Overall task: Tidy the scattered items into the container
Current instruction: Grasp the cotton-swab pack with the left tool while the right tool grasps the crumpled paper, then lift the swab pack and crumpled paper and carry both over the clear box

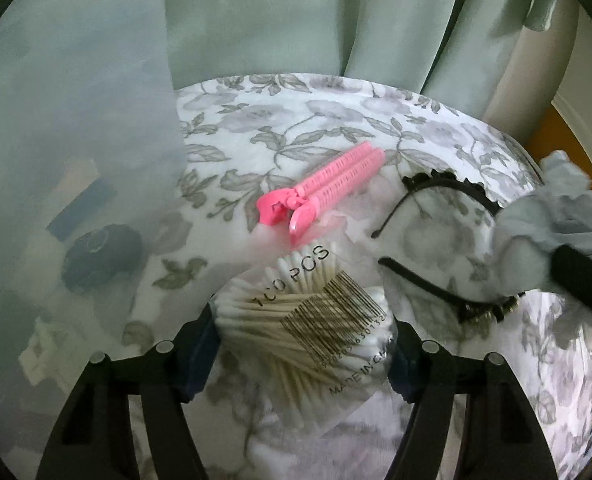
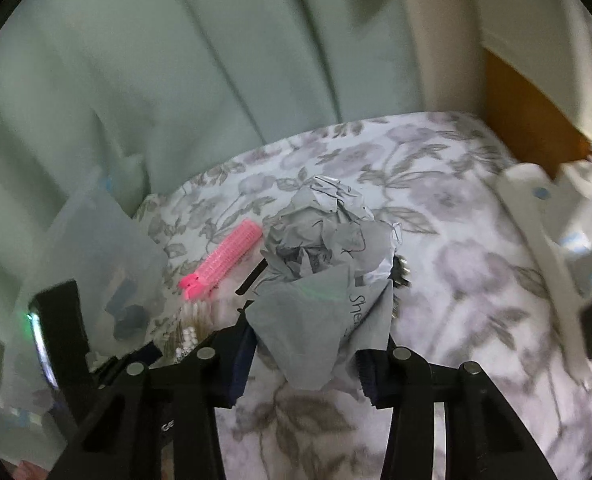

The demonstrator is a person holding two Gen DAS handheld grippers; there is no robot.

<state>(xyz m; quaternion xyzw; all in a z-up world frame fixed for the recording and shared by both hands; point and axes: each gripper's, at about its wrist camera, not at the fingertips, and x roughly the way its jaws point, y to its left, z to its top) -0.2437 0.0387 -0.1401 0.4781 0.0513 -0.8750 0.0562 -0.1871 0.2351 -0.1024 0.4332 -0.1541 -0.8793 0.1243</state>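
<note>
My left gripper [image 1: 304, 344] is shut on a clear pack of cotton swabs [image 1: 308, 320], held just above the floral cloth. A pink hair clip [image 1: 320, 188] lies beyond it; it also shows in the right wrist view [image 2: 224, 256]. A black headband [image 1: 440, 240] lies to the right. My right gripper [image 2: 308, 360] is shut on a crumpled grey paper ball [image 2: 324, 256], which also shows at the right edge of the left wrist view [image 1: 552, 220]. The translucent container [image 1: 76, 200] stands at the left, with dark items inside.
The round table wears a floral cloth [image 1: 316, 120]. Pale green curtains [image 1: 296, 20] hang behind it. A white object [image 2: 544, 240] sits at the table's right side. A wooden floor strip [image 2: 528, 100] shows at the far right.
</note>
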